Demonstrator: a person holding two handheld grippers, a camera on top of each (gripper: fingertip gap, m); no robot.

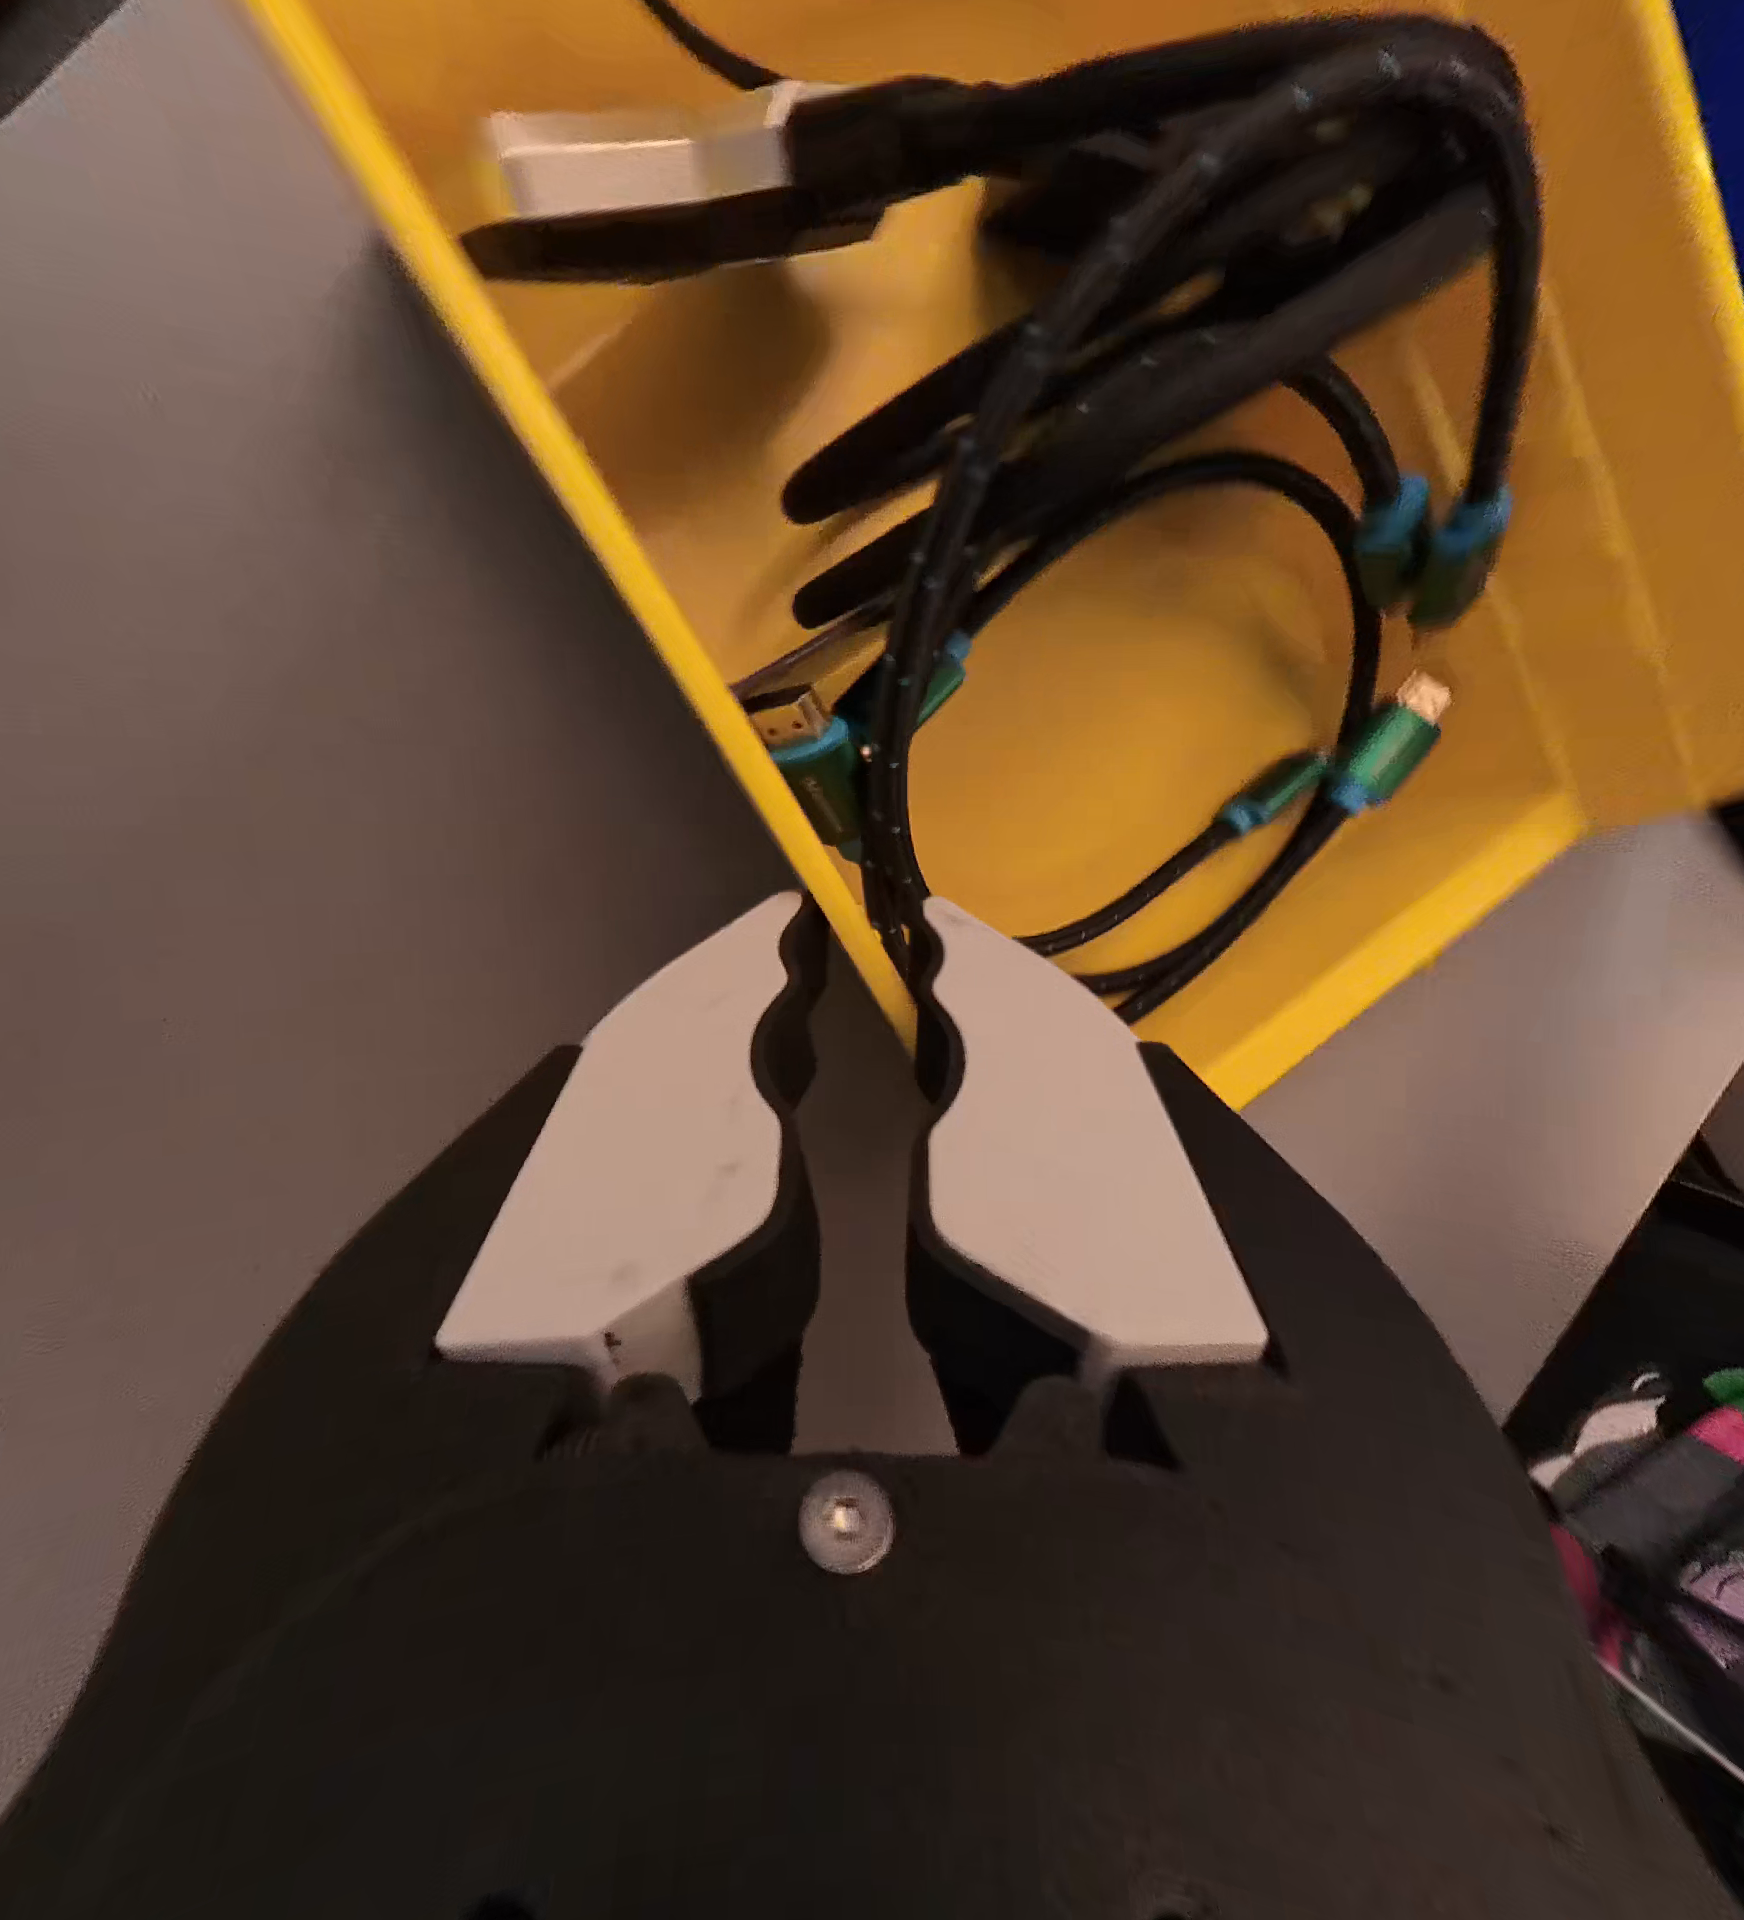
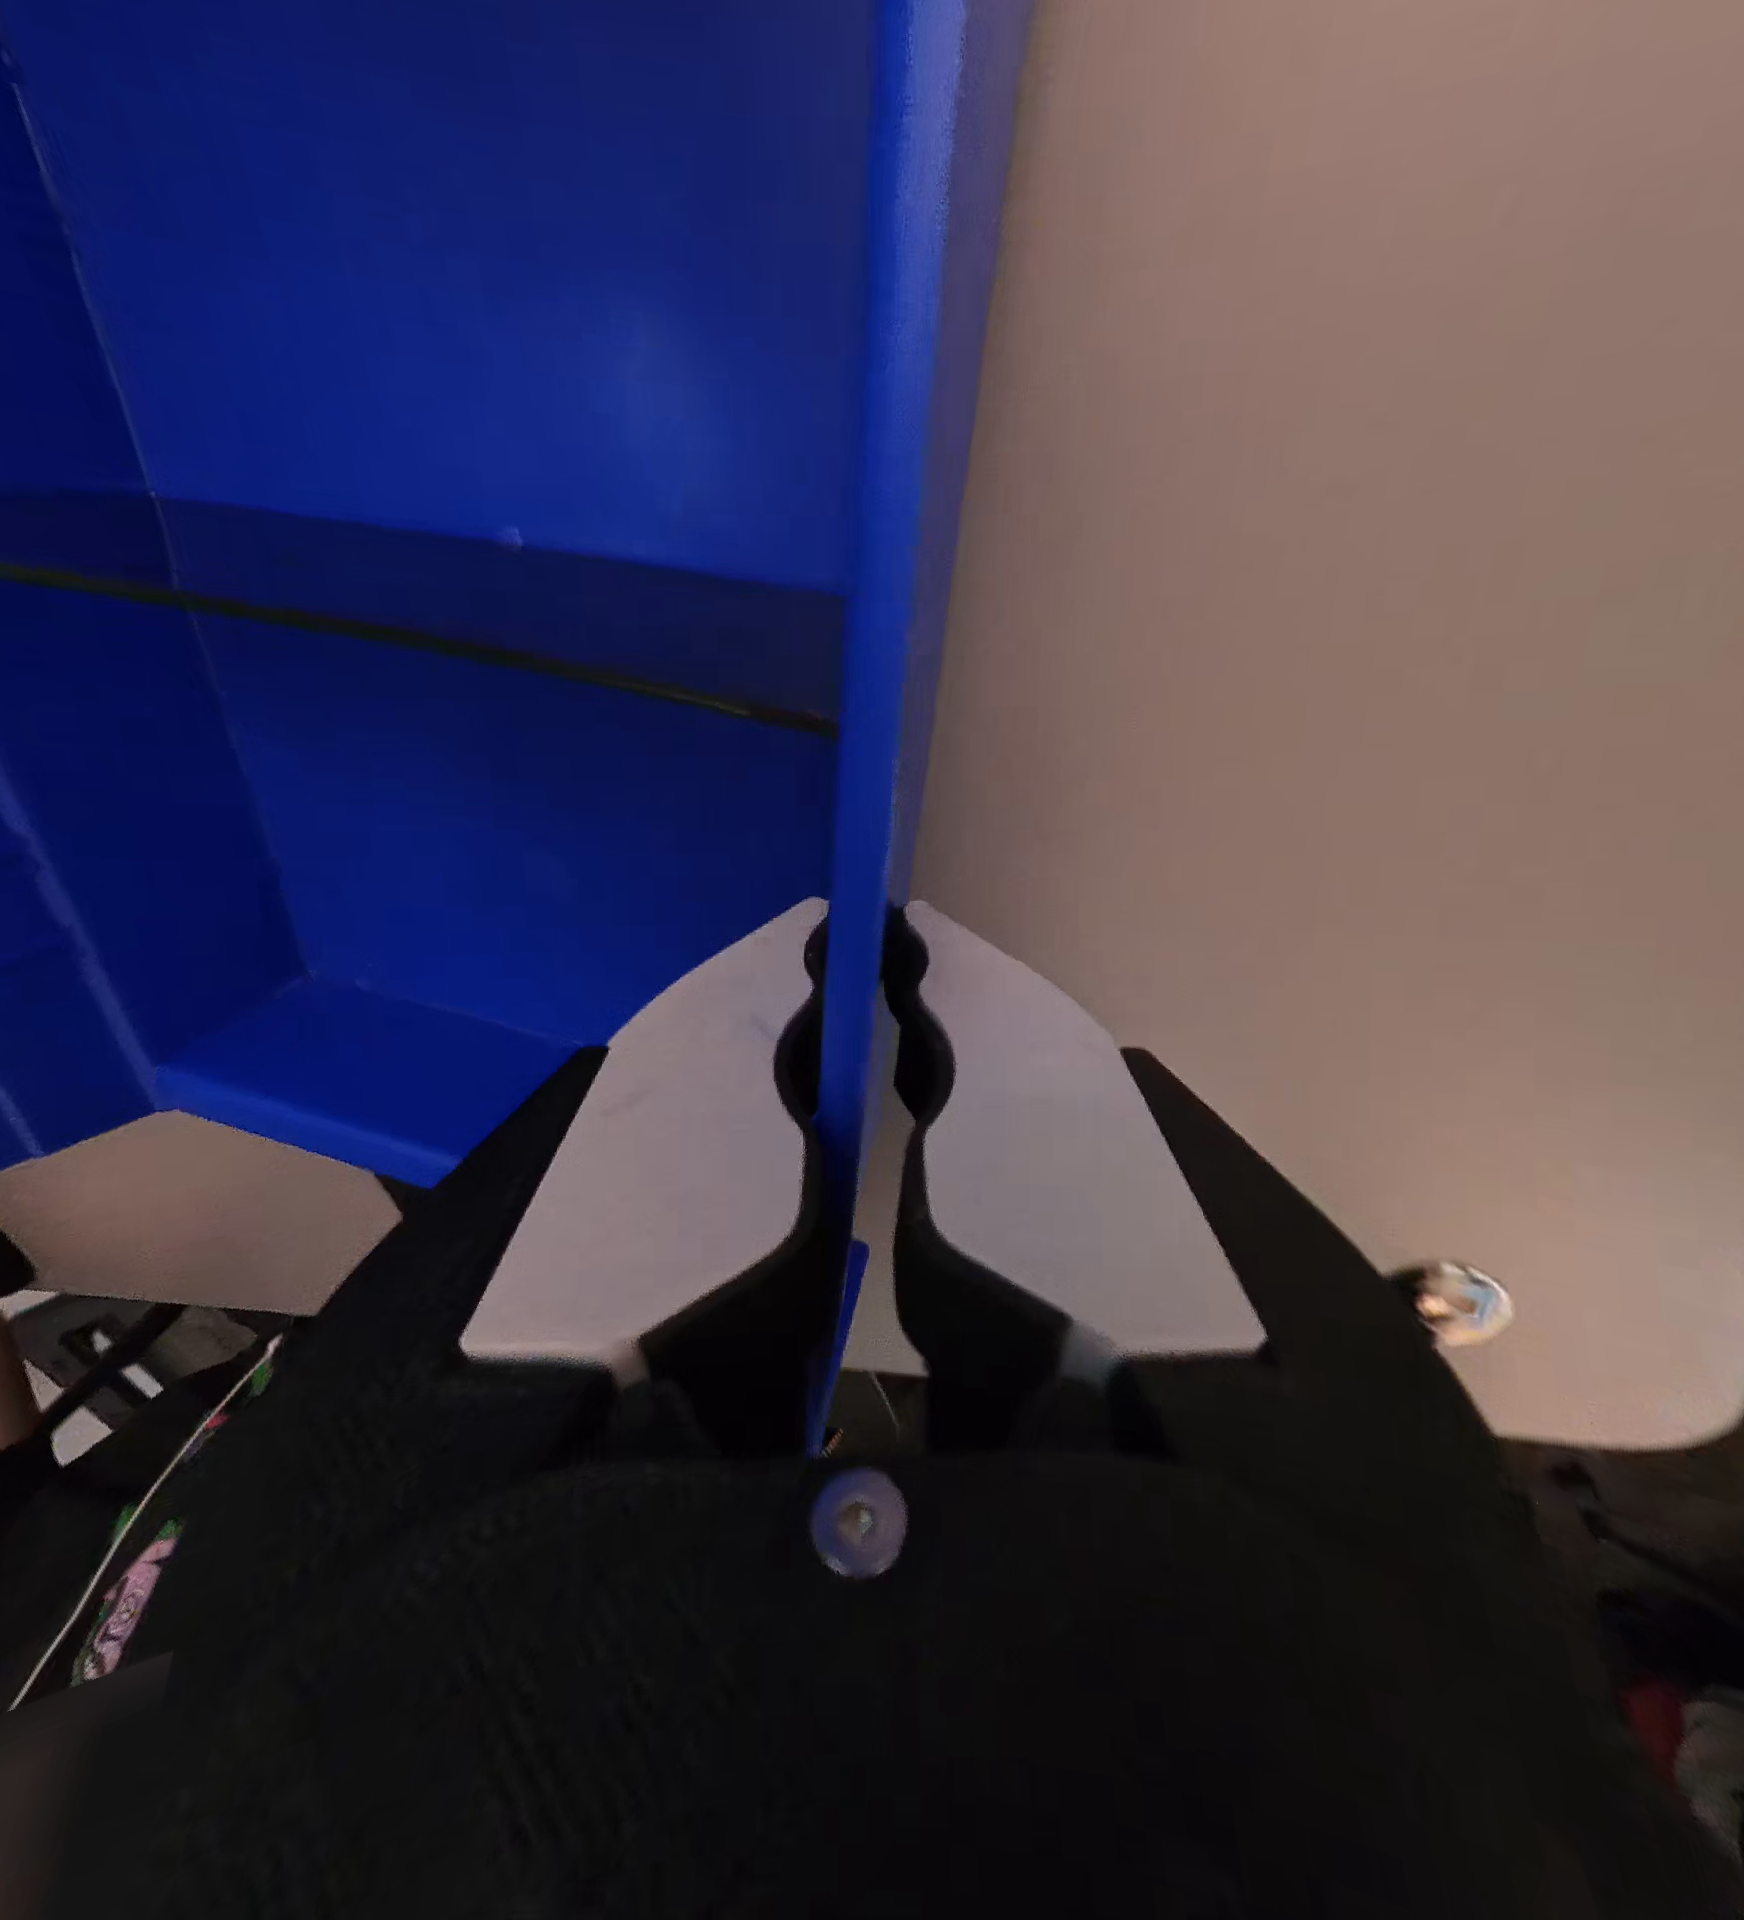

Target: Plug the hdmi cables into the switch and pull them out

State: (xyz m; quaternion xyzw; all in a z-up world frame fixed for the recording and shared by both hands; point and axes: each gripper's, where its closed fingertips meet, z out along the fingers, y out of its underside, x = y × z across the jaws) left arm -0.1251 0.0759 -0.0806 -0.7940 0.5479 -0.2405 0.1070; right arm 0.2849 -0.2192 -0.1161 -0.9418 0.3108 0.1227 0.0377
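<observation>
Left gripper (image 1: 863, 914) nearly closed, pinching the yellow bin (image 1: 577, 457) wall together with black hdmi cables (image 1: 1138, 436). Inside that bin: cable tangle, green-blue plugs (image 1: 1382, 743), silver switch (image 1: 629, 166) at far end.

Right gripper (image 2: 866, 920) clamped on blue bin (image 2: 889, 582) wall.

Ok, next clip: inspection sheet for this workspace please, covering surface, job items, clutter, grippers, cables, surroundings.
Surface: pale table, mostly bare.
Job's things: silver switch and HDMI cables inside the yellow bin.
Clutter: empty blue bin; a small shiny object on the table.
Grippers: left gripper closed over the yellow bin's wall, a cable strand caught in it; right gripper closed on the blue bin's wall.
Cables: tangled, green-blue plugs loose; one black cable plugged into the switch.
Surroundings: colourful fabric below the table edge.
</observation>
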